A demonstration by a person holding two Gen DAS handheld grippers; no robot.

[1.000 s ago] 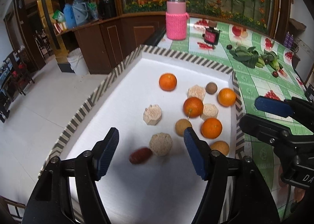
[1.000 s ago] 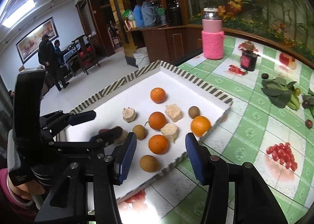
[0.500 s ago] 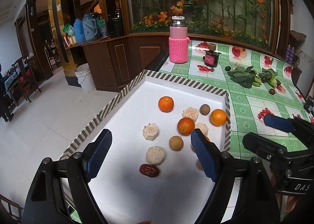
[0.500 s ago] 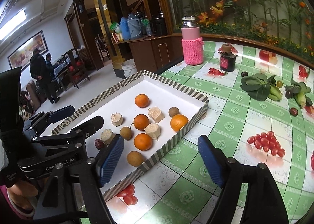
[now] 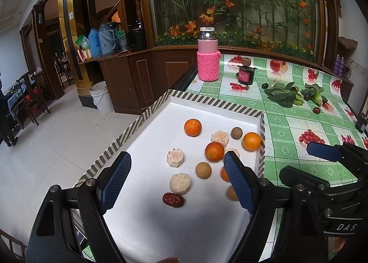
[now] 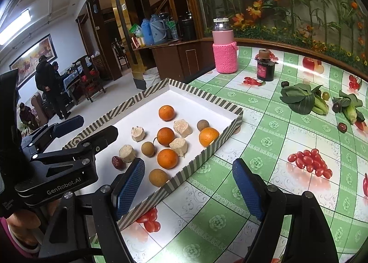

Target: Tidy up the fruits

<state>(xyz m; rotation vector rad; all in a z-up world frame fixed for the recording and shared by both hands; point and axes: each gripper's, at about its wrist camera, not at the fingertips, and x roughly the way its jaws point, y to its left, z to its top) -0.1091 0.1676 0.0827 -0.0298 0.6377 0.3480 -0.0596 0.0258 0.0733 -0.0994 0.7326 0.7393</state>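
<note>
— Looking across your table, what did you have? 
— A green fruit-print cloth, a flower display behind, tiled floor and dark wood cabinets. 
— And in the striped tray? 
— Four oranges, four pale cut chunks, three round brown fruits and one red date, all lying loose on the white floor. 
— Any writing? 
— "GenRobot.AI" on your left gripper, "DAS" on your right gripper. 
— Their jaws? 
— Both had just been opening and stood spread, gripping nothing; the left hung over the tray, the right over its near edge.
</note>
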